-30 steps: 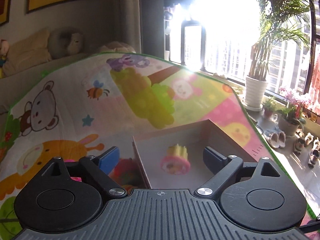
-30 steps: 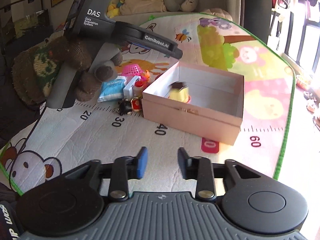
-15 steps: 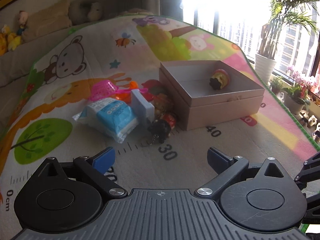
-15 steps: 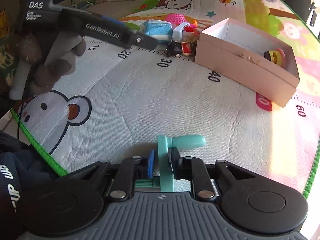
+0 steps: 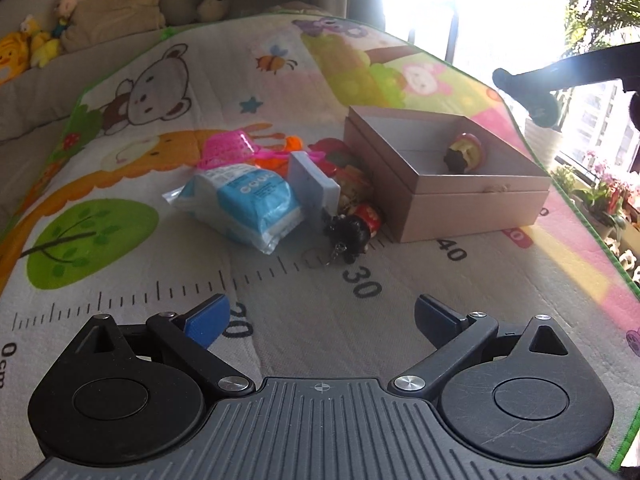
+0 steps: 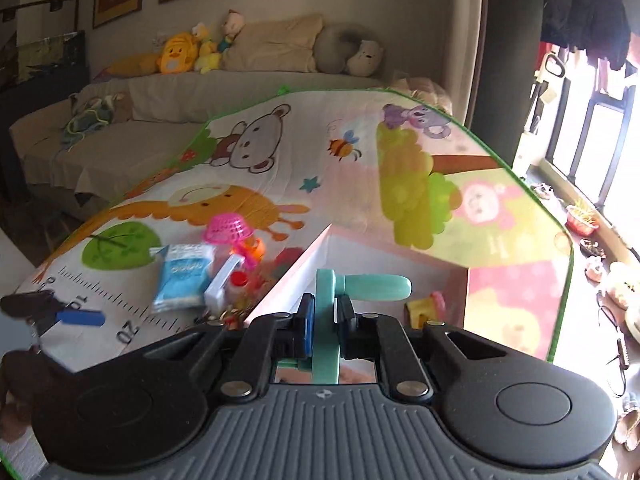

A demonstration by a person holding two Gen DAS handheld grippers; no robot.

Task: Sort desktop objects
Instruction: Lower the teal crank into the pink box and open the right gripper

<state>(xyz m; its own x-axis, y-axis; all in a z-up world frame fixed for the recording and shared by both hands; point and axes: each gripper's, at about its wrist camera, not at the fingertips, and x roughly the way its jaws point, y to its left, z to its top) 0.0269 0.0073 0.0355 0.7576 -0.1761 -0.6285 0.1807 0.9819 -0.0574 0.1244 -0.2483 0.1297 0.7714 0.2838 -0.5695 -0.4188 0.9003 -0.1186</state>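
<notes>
My right gripper [image 6: 323,312] is shut on a teal plastic tool [image 6: 362,286] and holds it above the near side of the pink box [image 6: 320,246]. The box [image 5: 472,200] holds a round pink and yellow toy [image 5: 466,153], also seen in the right wrist view [image 6: 426,306]. My left gripper [image 5: 322,314] is open and empty, low over the mat, short of a pile: a blue tissue pack [image 5: 248,204], a grey-blue block [image 5: 314,184], a black-haired doll [image 5: 354,228] and a pink basket [image 5: 230,148].
A cartoon play mat [image 5: 168,92] with a printed ruler covers the surface. A sofa with plush toys [image 6: 188,54] stands behind. Potted plants [image 5: 600,200] line the window on the right. The right gripper's body [image 5: 532,88] shows at the upper right of the left wrist view.
My right gripper closed on the teal tool, lifted it off the mat and carried it over the box. My left gripper pulled back from the box and now hovers before the pile.
</notes>
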